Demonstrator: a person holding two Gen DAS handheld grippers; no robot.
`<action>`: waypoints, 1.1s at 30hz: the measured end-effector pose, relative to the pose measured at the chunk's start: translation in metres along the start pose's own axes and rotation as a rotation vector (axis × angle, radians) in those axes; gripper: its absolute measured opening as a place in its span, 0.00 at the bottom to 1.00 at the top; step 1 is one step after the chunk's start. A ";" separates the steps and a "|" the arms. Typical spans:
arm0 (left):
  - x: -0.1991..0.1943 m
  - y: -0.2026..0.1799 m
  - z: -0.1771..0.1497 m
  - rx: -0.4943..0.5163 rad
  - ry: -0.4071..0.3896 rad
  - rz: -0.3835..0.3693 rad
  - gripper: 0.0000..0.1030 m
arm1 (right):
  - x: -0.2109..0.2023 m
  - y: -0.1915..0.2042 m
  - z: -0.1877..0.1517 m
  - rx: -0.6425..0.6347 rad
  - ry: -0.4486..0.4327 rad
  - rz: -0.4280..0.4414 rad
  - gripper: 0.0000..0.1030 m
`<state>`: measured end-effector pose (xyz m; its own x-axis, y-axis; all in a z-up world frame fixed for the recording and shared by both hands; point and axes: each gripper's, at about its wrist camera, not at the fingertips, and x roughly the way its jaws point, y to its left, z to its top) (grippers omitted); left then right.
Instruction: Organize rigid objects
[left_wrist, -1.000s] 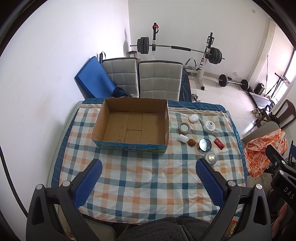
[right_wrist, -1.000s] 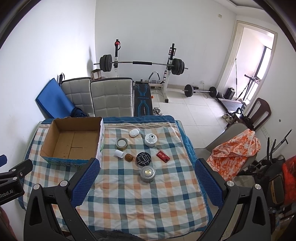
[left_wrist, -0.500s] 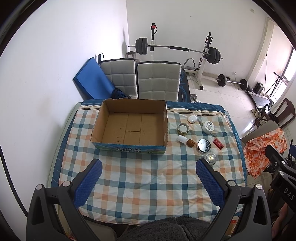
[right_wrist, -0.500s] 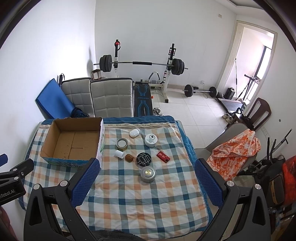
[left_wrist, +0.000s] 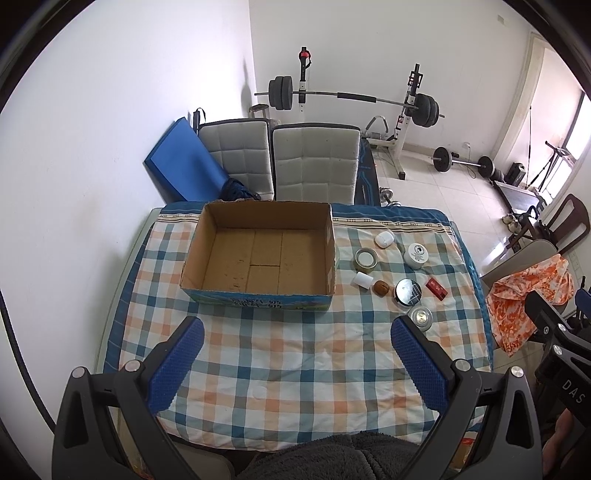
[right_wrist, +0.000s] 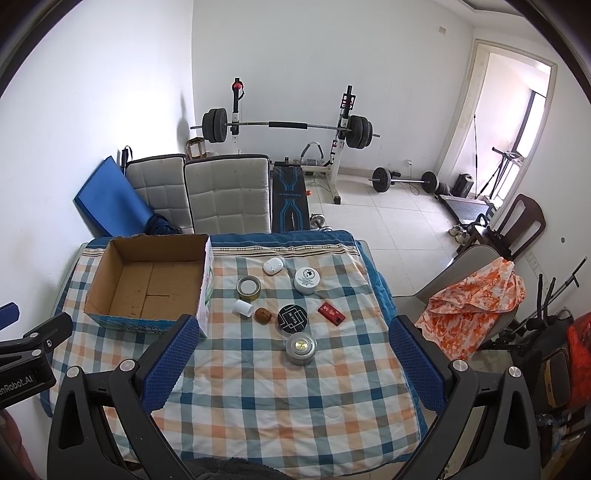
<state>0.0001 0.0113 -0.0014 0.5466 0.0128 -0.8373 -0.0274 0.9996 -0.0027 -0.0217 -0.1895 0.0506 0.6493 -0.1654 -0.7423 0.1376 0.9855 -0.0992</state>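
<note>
White walls and a barbell rack stand behind the table, which is covered with a checked cloth. On its left part sits an open cardboard box, with nothing in it. To the right of the box lie the small things to be sorted, each apart from the others: a roll of tape, a white earbud case, a white jar, a small white cylinder, a brown nut-like lump, a black round tin, a red flat piece and a silver round tin.

Both the left tool and the right tool hover over the near edge of the table, spread wide and grasping nothing. By my reading the sorting has not started. The silver tin lies nearest the right tool, so the likely next move is to lower over it, straddle it and close, then carry it to the box.
</note>
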 end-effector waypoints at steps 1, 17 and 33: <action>0.000 0.000 0.000 0.000 0.001 -0.002 1.00 | 0.000 0.000 0.000 0.000 0.000 0.000 1.00; 0.052 -0.016 0.027 0.013 0.086 -0.027 1.00 | 0.048 -0.008 0.007 0.034 0.083 -0.001 1.00; 0.310 -0.132 0.026 0.141 0.471 -0.027 1.00 | 0.335 -0.054 -0.054 0.104 0.539 -0.042 1.00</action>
<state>0.1951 -0.1158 -0.2466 0.1067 0.0066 -0.9943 0.1126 0.9935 0.0186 0.1475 -0.2964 -0.2286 0.1706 -0.1346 -0.9761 0.2461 0.9650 -0.0900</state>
